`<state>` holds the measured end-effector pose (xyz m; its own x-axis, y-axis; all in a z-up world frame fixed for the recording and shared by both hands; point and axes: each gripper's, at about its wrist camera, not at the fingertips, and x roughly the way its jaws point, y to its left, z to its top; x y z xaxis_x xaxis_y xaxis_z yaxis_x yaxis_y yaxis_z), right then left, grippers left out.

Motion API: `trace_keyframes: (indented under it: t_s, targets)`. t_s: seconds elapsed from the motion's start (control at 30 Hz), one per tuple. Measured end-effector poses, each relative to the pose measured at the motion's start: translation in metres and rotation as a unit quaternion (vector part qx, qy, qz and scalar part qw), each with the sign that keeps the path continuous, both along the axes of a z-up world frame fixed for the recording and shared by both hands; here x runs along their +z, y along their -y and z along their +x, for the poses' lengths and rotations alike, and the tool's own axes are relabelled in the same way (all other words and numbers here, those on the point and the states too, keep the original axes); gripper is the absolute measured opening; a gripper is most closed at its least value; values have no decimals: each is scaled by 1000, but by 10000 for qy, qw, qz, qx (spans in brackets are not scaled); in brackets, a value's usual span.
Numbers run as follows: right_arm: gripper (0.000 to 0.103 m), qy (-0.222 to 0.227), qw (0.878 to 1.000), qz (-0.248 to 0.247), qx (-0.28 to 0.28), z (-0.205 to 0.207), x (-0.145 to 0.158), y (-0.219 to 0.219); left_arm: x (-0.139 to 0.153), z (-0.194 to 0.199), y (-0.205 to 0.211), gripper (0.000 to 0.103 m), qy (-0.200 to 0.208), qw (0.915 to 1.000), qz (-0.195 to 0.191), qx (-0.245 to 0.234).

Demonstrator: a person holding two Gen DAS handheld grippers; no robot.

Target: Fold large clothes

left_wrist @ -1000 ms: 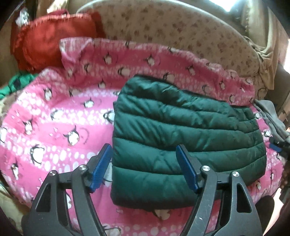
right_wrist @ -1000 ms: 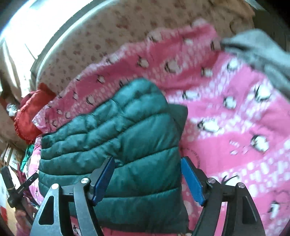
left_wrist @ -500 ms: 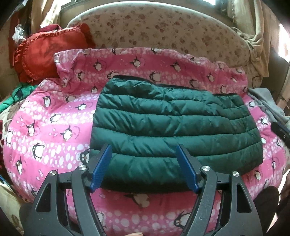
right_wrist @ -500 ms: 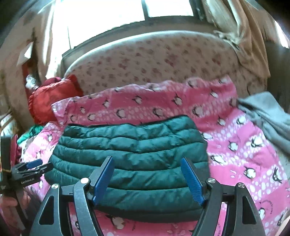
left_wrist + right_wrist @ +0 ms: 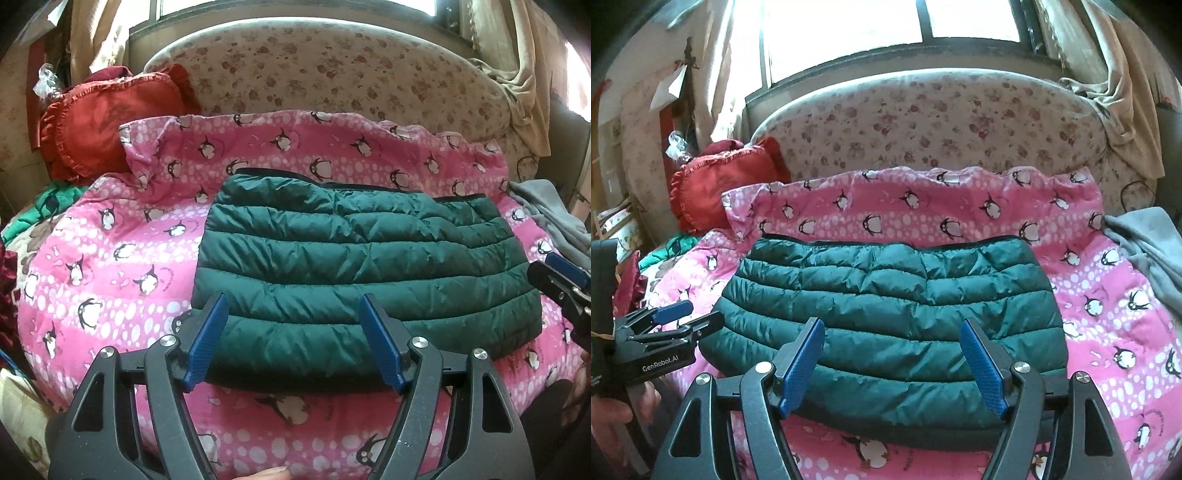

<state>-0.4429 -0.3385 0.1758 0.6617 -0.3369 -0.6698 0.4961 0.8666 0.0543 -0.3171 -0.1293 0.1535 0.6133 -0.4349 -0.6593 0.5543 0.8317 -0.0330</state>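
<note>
A dark green quilted puffer jacket (image 5: 354, 273) lies folded into a flat rectangle on a pink penguin blanket (image 5: 110, 266); it also shows in the right wrist view (image 5: 894, 314). My left gripper (image 5: 295, 343) is open and empty, held above the jacket's near left edge. My right gripper (image 5: 894, 365) is open and empty, above the jacket's near edge. The left gripper shows at the left of the right wrist view (image 5: 672, 325), and the right gripper at the right edge of the left wrist view (image 5: 561, 280).
A red ruffled pillow (image 5: 107, 122) sits at the back left. A grey garment (image 5: 1148, 251) lies at the right. A floral headboard (image 5: 923, 118) and a window stand behind. Green cloth (image 5: 33, 218) lies at the far left.
Both grippers have pulled back and up from the jacket, so the whole folded jacket and the bed come into view. Both stay open and empty.
</note>
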Motion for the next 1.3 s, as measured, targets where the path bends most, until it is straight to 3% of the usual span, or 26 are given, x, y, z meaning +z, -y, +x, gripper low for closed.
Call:
trace_keyframes:
  t_s: [0.7, 1.3]
  targets:
    - [73, -358, 9982, 127, -458, 6, -21, 20, -6, 7, 4, 73, -4, 9999, 18, 104]
    - [73, -399, 9970, 256, -611, 10, -25, 31, -9, 12, 15, 73, -15, 10000, 31, 73]
